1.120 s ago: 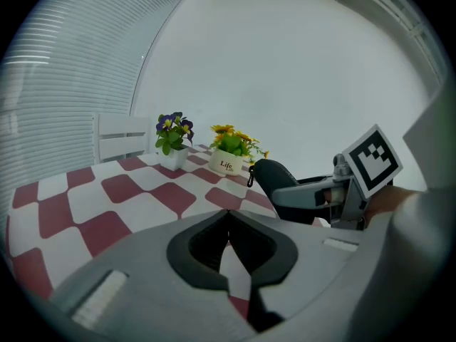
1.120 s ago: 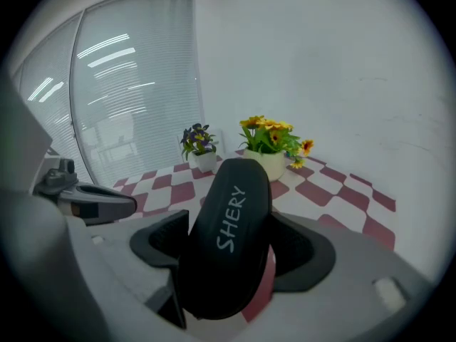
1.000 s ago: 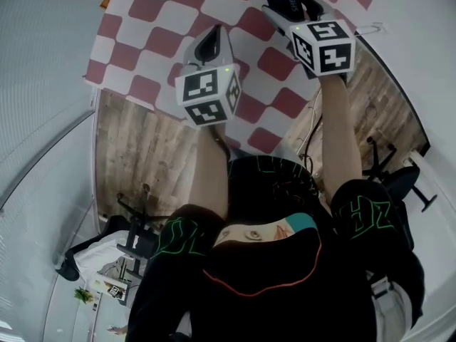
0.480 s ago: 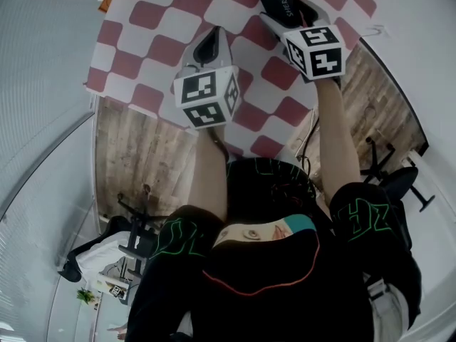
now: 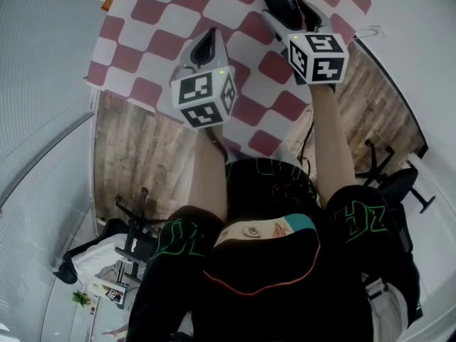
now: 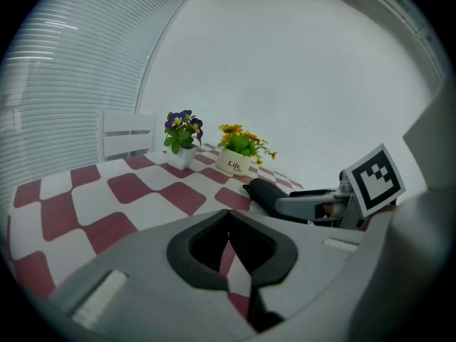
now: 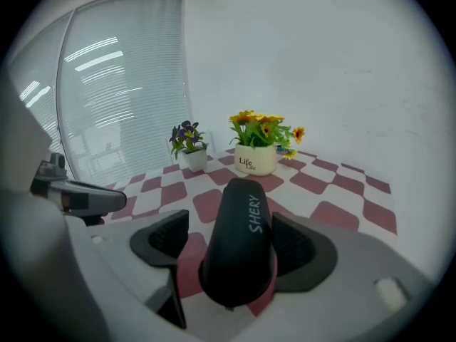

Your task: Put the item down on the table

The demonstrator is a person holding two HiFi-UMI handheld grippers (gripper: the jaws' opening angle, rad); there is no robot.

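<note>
**Right claw point(image 7: 230, 216) is bracketing the case point(image 7: 239, 241) low over the checked tabletop point(image 7: 335, 216); left claw point(image 6: 228, 216) is idling shut.**

The right claw's jaws are standing apart around the black case. One jaw is touching or nearly touching its side and a gap is showing at the other, so the grip is looking slack, as suits a put-down. I cannot tell whether the case is already resting on the tabletop. It is pointing away along the jaws. The left claw is hovering just beside, jaws pressed together on nothing, probably held aside so the drop is not crowded. A purple pot point(image 7: 189, 152) and a yellow pot point(image 7: 258, 155) are standing well beyond the case, and nothing is blocking the checks beneath it.
</note>
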